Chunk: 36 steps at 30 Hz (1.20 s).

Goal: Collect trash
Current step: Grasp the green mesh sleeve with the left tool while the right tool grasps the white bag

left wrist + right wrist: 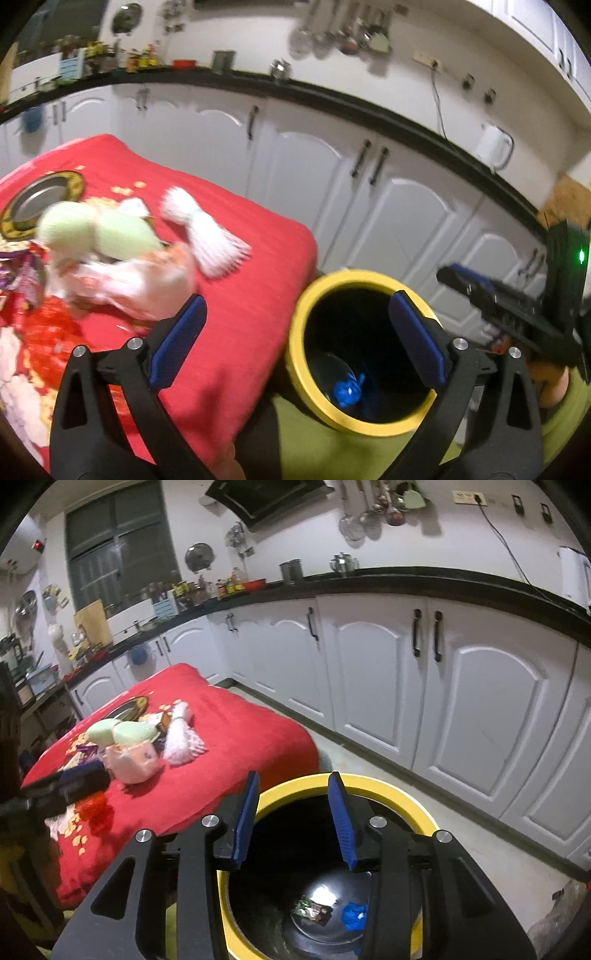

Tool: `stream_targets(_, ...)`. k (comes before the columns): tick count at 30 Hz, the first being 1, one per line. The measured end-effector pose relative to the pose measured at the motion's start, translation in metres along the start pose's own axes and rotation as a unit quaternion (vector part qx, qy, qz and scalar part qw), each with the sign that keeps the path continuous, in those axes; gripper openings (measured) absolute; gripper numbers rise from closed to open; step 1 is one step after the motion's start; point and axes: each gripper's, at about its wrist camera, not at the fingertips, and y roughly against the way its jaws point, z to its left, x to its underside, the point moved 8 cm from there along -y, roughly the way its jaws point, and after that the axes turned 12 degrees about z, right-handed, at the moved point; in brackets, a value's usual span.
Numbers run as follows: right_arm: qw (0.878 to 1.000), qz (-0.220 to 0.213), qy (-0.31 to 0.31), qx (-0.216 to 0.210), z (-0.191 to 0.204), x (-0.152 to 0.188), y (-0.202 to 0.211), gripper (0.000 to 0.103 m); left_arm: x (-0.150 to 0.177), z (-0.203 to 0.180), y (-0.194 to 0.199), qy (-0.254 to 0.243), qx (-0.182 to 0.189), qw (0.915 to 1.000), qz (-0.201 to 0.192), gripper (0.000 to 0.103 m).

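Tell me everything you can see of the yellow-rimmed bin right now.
The bin is round, with a thick yellow rim and a dark inside, standing upright and open beside the red-covered table. A shiny curved bottom shows, holding a crumpled blue scrap and a dark printed wrapper. The right gripper hangs open and empty over its mouth; the left gripper is open above its table-side rim.

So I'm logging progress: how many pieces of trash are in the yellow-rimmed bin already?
2: a crumpled blue wrapper and a dark printed wrapper, side by side on the shiny bottom of the yellow-rimmed bin. The tool may hide more.
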Motion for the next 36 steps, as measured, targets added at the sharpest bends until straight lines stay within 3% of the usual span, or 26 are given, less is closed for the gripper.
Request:
stream_targets(6,0.999,-0.005,0.029,-0.019,0.029,-0.006,0.0,0.041,-0.014,0.025,0.031,0.021,-0.026,0.9986,-0.042,0.091)
stream_targets(19,0.991,-0.004,0.114,-0.069,0.115,-0.017,-0.01,0.043,-0.027,0.098,0.072,0.09,-0.075,0.9894,-0.086,0.091)
stream_targets(27,0.98,0.002,0.173,-0.101,0.168,-0.016,-0.021,0.043,-0.03,0.143,0.086,0.134,-0.095,0.9814,-0.099,0.091)
stream_targets(36,0.965,0.015,0.23,-0.123,0.217,-0.018,-0.048,0.043,-0.025,0.179,0.077,0.175,-0.089,0.9768,-0.085,0.091)
